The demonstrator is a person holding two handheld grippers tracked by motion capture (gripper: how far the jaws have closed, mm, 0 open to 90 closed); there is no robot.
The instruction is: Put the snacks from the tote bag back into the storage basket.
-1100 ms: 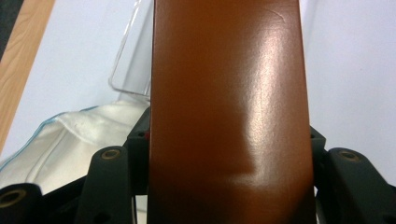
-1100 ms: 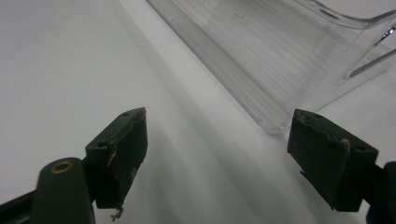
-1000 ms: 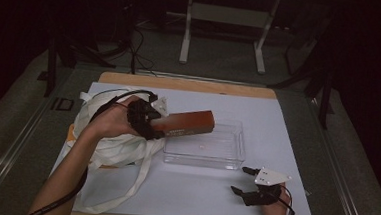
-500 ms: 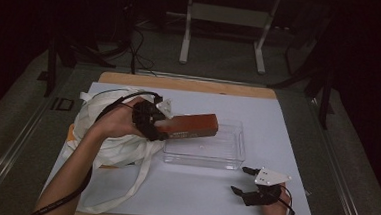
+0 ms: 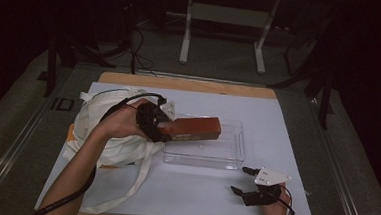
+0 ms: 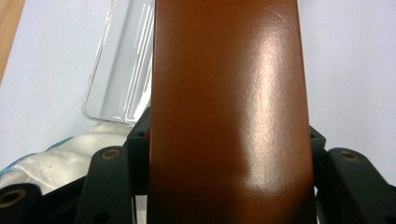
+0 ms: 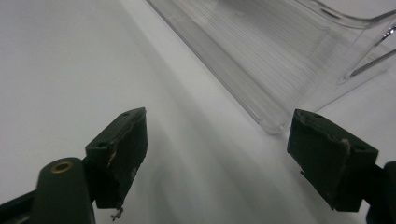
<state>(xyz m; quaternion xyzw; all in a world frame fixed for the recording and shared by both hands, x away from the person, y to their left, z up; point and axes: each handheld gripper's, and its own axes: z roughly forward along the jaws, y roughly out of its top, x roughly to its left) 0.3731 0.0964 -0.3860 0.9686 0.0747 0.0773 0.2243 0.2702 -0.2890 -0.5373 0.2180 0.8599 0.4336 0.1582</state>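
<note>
A long reddish-brown box [image 5: 193, 127] hangs over the left end of a clear plastic tray [image 5: 228, 159], with my left gripper [image 5: 163, 127] shut on its near end. In the left gripper view the brown box [image 6: 229, 107] rises between the jaws, with the tray [image 6: 119, 79] beyond it at the left. My right gripper [image 5: 241, 180] rests open near the table's front right, just in front of the tray. Its fingertips [image 7: 122, 149] stand wide apart with nothing between them, and the tray's corner [image 7: 275, 70] lies ahead.
A white cloth bag [image 5: 107, 137] with long straps lies at the left, under my left hand. A white sheet [image 5: 193, 193] covers the wooden table [image 5: 190, 84]. Dark floor, cables and metal stand legs [image 5: 223, 34] lie beyond the far edge.
My left gripper has carried the brown box a little to the right, farther over the tray. The right gripper has stayed where it was.
</note>
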